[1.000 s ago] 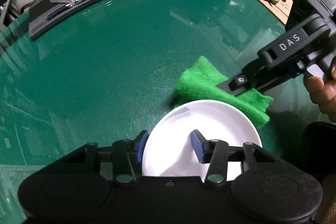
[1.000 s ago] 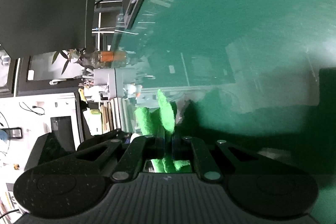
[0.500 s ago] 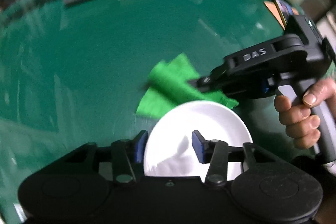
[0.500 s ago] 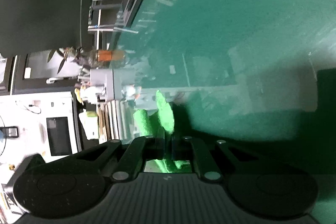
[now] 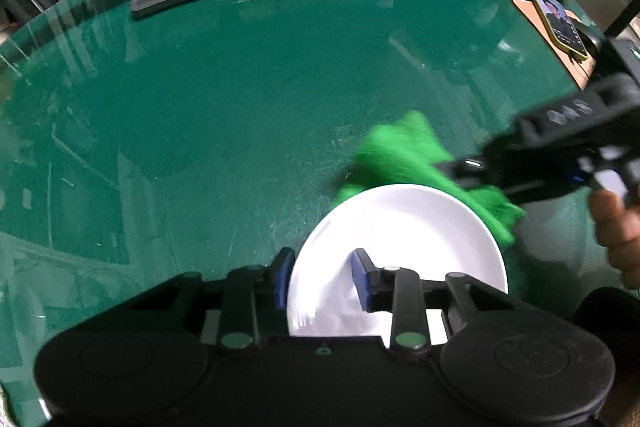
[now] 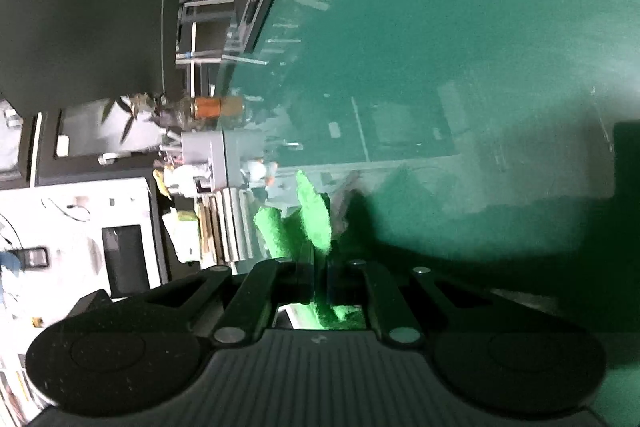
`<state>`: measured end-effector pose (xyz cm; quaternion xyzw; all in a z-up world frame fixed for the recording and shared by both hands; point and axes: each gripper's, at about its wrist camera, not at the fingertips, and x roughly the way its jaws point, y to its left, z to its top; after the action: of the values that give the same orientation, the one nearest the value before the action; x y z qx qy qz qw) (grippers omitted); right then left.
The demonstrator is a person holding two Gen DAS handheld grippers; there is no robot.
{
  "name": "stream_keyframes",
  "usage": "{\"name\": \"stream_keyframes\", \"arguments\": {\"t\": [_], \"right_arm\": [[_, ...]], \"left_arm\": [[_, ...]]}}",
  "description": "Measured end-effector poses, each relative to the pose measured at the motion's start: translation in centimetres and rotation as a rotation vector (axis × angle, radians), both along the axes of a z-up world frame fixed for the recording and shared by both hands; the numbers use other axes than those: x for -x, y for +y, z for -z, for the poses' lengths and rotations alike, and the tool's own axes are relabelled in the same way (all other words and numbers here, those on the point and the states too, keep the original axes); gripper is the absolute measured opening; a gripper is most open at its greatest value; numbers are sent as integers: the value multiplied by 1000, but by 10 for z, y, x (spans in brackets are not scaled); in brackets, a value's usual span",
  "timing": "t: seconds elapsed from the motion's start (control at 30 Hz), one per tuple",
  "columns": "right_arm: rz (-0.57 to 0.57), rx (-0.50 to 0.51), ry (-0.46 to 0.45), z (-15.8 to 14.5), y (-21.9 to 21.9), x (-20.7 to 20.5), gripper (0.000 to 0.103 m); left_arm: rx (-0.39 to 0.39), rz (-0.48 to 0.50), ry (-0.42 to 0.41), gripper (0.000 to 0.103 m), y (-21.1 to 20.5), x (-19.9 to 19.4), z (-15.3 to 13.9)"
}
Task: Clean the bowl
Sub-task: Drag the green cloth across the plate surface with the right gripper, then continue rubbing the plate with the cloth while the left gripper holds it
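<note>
While the round white ceramic bowl [image 5: 400,247] sits on the dark green glass-topped desk [image 5: 240,107] right at the near edge, the left tongs [image 5: 320,281] straddle its near-left rim, one blue pad outside the wall and one inside, and the jaws are closing; I cannot tell whether the pads bite the rim yet. What the next move turns on, as I judge it, is that the crumpled bright green cloth [image 5: 416,163] lies just past the bowl's far-right rim, overlapping it, so it has only to come a little nearer and leftward to drop into the hollow. The right tongs [image 5: 460,165], coming in from the right with a hand [image 5: 616,227] on the grip, are pinched tight on that cloth. The left wrist view alone shows bowl, cloth and both tools together, though the right tool is blurred. The right wrist view shows the cloth [image 6: 308,223] sticking out beyond the closed jaws, but no bowl.
</note>
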<state>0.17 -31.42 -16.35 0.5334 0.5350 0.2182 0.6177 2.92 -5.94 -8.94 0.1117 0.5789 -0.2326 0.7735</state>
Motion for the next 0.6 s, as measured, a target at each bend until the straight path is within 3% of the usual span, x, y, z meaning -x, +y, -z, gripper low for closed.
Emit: {"name": "stream_keyframes", "arguments": {"t": [0.17,0.47,0.6], "right_arm": [[0,-12,24,-3,-13,20,7],[-60,27,-58,-6,36,-31,8],[-55,27,-55,-4,30,-27,8]], "left_arm": [[-20,38,-6,37,-6,0,1],[-37,50,-31,38,-10,4,0],[-31,52,-33,40,-10,5,-1]]}}
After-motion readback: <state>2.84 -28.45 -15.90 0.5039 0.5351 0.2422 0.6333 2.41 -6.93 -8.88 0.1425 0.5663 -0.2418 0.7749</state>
